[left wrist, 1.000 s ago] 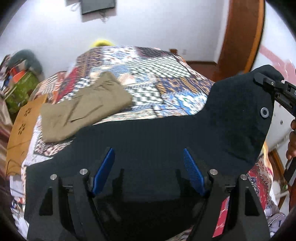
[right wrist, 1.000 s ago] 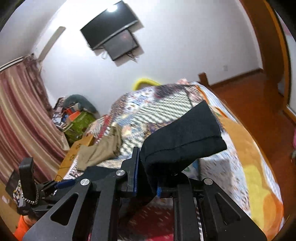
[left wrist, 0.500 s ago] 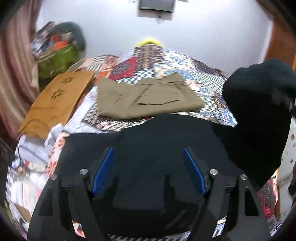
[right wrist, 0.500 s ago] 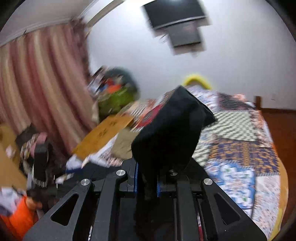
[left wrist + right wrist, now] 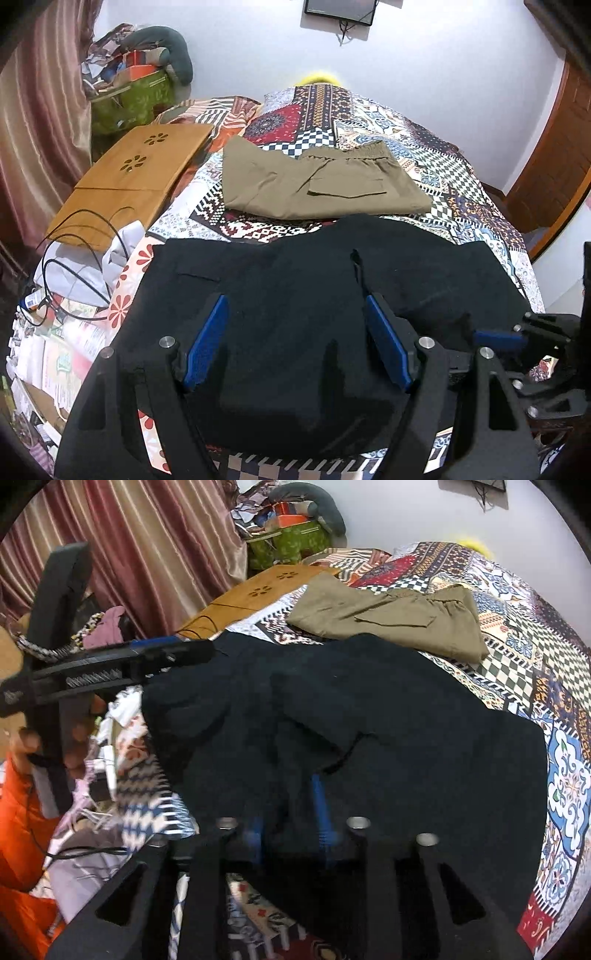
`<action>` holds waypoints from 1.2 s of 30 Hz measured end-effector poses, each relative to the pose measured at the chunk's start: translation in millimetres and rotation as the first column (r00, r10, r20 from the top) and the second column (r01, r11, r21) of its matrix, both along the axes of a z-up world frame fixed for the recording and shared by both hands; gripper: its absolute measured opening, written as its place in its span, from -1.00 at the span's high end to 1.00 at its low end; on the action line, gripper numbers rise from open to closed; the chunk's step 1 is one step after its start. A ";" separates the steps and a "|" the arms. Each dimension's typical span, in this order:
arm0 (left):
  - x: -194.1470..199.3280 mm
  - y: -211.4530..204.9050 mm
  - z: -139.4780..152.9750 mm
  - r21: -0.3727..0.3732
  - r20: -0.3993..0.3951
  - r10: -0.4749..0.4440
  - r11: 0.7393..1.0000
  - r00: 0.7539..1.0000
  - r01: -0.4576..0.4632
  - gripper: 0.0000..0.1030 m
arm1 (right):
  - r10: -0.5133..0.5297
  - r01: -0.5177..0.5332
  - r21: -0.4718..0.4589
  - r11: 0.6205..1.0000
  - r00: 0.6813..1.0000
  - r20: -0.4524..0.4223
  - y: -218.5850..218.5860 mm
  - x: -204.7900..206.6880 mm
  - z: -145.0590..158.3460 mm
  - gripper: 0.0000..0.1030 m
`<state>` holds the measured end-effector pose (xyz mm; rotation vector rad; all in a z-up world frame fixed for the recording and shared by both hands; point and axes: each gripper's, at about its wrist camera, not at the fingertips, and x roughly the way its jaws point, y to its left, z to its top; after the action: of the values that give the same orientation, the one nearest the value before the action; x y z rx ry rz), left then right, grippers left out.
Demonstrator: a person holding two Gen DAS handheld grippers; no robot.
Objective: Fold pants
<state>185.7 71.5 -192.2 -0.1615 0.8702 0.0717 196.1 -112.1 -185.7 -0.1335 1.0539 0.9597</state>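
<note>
Looking down from the left wrist, the left gripper (image 5: 295,345) hovers wide open and holds nothing over the black pants (image 5: 314,280), which lie spread on the patterned bedspread (image 5: 461,177) in front of folded khaki pants (image 5: 317,184). Over on the right wrist view, the right gripper (image 5: 288,812) is opening, black cloth bunched between its blue pads (image 5: 320,805).

A: How many pants are lying on the bed?
B: Two: one black pair (image 5: 314,295) and one khaki pair (image 5: 317,184).
A: And grippers?
B: Two: left gripper (image 5: 295,343), right gripper (image 5: 291,812).
</note>
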 end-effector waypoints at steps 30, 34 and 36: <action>-4.7 -67.4 -53.5 -0.022 -0.131 -0.236 0.972 0.963 0.235 -0.55 | -0.289 0.291 -0.067 0.954 0.957 0.041 -96.5 -9.2 -19.5 0.04; -13.4 -55.9 -48.4 -0.026 -0.121 -0.217 0.976 0.969 0.216 -0.55 | -0.295 0.295 -0.063 0.953 0.955 0.018 -106.0 -12.0 -16.1 0.04; -17.7 -45.0 -43.4 -0.053 -0.112 -0.199 0.980 0.974 0.194 -0.57 | -0.304 0.303 -0.056 0.951 0.953 -0.004 -110.8 -11.5 -15.1 0.04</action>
<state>167.9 26.5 -235.6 -0.1100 1.0008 -0.1232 184.6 -222.8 -200.8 -0.0083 1.0767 0.6538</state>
